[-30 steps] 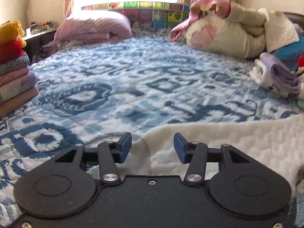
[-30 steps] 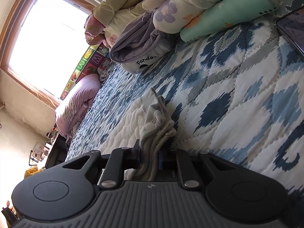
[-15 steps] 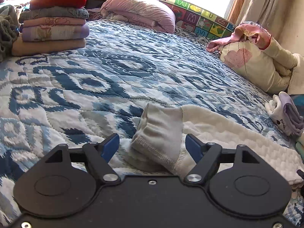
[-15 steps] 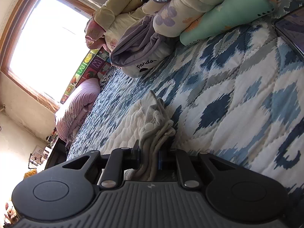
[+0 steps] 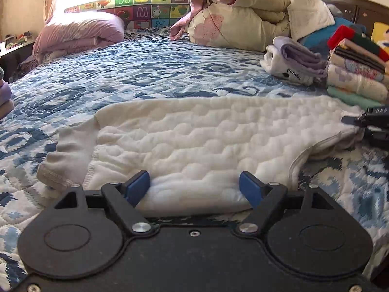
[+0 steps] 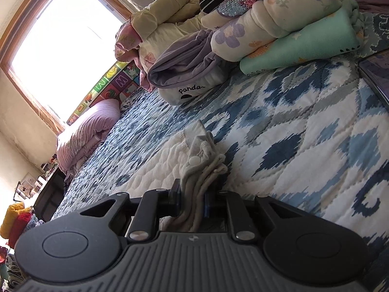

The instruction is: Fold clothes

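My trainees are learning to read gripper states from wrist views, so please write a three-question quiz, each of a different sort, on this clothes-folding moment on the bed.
1. True or false: the right gripper is shut on the white garment.
2. Multiple choice: the left gripper is
A. shut on a red towel
B. open, with the garment's near edge between its blue fingers
C. resting on the purple pillow
3. Fill in the missing word: the folded lavender item by the pile of folded clothes bears the word ____.

Key
1. True: its jaws pinch the bunched grey-trimmed end.
2. B
3. panda
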The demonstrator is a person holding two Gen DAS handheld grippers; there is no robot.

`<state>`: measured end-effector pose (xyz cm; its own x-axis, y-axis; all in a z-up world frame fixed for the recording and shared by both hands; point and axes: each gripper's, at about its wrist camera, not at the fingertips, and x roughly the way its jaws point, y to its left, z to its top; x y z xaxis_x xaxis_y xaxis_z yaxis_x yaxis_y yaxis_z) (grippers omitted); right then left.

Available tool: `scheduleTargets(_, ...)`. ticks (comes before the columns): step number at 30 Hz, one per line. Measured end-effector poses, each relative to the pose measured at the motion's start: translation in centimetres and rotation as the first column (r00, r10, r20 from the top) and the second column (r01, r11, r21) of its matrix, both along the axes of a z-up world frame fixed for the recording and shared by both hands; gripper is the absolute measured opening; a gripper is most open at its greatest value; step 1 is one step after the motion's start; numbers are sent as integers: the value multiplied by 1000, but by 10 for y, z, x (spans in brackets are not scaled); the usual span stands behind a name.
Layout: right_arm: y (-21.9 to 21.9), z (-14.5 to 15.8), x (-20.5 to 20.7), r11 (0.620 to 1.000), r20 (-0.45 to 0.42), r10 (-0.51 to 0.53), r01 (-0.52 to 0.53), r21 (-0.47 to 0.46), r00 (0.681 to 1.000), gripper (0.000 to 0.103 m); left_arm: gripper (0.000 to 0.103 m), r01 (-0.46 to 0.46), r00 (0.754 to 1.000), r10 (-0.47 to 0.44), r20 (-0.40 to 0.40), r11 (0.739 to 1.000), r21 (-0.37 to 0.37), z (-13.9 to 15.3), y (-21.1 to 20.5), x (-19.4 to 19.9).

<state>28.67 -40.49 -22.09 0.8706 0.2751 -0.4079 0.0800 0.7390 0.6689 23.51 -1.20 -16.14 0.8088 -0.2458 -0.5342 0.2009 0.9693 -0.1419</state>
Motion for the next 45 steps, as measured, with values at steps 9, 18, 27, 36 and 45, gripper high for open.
scheduleTargets(9, 40, 68, -10, 985, 104, 1, 17, -171, 995, 17, 81, -72, 997, 71, -15, 938, -338, 0, 80, -6)
scheduleTargets(18, 177, 148, -18, 840, 232, 248, -89, -536, 941, 17, 84, -140, 988, 155, -9, 860, -491, 7, 147, -23)
scheduleTargets(27, 332, 132, -44, 512, 141, 488, -152, -846, 861, 17, 86, -220, 969, 242, -53, 745, -630, 5, 203, -31)
scheduleTargets(36, 422, 96, -64, 242, 25, 586, -146, -959, 810, 17, 87, -253, 958, 273, -82, 682, -686, 2, 226, -32)
scheduleTargets(45, 463, 88, -74, 173, 27, 624, -105, -979, 781, 17, 87, -289, 942, 321, -93, 642, -710, 1, 246, -34)
